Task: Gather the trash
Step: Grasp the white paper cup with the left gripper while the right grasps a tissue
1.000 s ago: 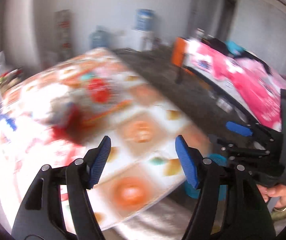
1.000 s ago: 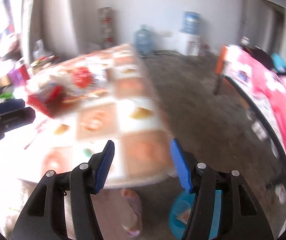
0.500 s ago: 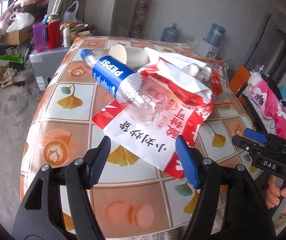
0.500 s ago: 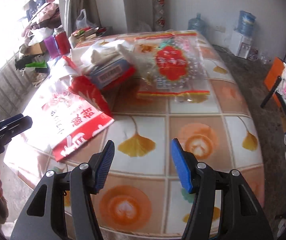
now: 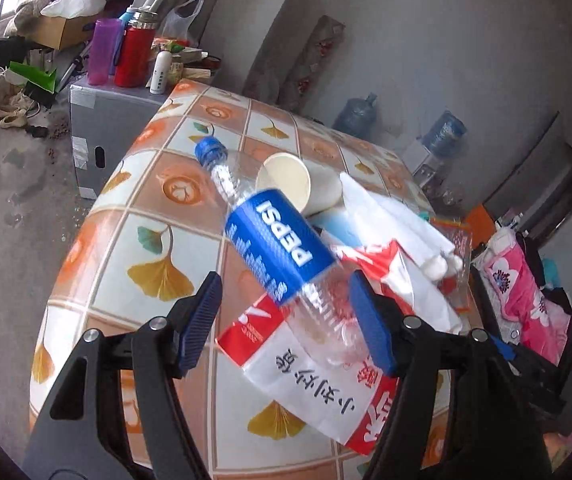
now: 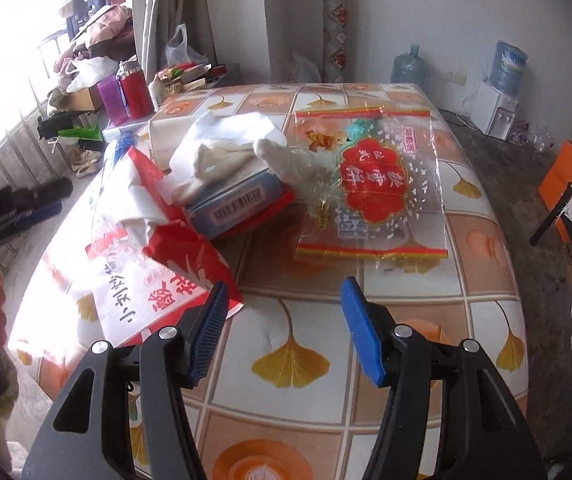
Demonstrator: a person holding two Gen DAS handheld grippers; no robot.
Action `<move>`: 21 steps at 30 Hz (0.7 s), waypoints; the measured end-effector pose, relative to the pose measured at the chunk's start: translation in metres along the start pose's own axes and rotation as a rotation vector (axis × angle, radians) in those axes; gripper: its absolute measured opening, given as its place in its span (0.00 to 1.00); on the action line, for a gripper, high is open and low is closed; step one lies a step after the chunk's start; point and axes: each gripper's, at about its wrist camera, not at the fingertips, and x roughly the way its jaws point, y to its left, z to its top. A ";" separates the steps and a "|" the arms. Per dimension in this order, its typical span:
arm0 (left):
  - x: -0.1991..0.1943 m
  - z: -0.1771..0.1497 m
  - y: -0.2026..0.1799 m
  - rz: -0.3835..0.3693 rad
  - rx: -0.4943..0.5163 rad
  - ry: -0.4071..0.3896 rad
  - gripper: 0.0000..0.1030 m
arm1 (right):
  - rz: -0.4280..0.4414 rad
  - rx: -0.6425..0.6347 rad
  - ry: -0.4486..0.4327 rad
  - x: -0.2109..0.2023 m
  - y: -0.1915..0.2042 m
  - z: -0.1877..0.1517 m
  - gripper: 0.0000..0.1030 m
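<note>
Left wrist view shows the trash heaped in the middle of the table, which has a tiled leaf-pattern cover. An empty plastic bottle with a blue label and blue cap lies on its side across a red and white paper bag. Its clear base end sits between the blue pads of the left gripper, whose fingers are spread wide and touch nothing as far as can be seen. Just behind the bottle a paper cup lies on its side, with crumpled white paper to the right of it.

From the right wrist view the same heap shows its other side: the paper bag, white wadding resting on a blue and red box, and a clear plastic wrapper with a red print lying flat beside the box. The right gripper hovers over bare table near the front edge, fingers wide apart and empty.

No piece looks collected yet; every item lies on the table and neither gripper holds anything. No bin or trash bag can be made out in either view. The bottle seems the likely first pick for the left gripper, with the bag, cup, paper, box and wrapper all left to gather.
</note>
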 end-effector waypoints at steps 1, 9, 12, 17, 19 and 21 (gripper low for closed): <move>0.001 0.010 0.000 -0.003 0.004 -0.012 0.58 | 0.005 0.004 -0.005 -0.001 -0.002 0.004 0.55; 0.055 0.062 -0.012 -0.074 0.018 0.083 0.47 | 0.092 0.060 -0.066 -0.004 -0.018 0.045 0.55; 0.080 0.067 -0.009 -0.085 -0.019 0.118 0.37 | 0.119 0.067 -0.071 0.003 -0.019 0.061 0.55; 0.101 0.079 -0.013 -0.063 -0.021 0.146 0.36 | 0.159 0.015 -0.080 0.013 -0.012 0.092 0.55; 0.108 0.081 -0.015 -0.053 -0.013 0.163 0.36 | 0.185 -0.029 -0.064 0.020 -0.006 0.107 0.56; 0.113 0.083 -0.019 -0.051 0.008 0.183 0.36 | 0.200 -0.084 -0.041 0.030 0.003 0.119 0.56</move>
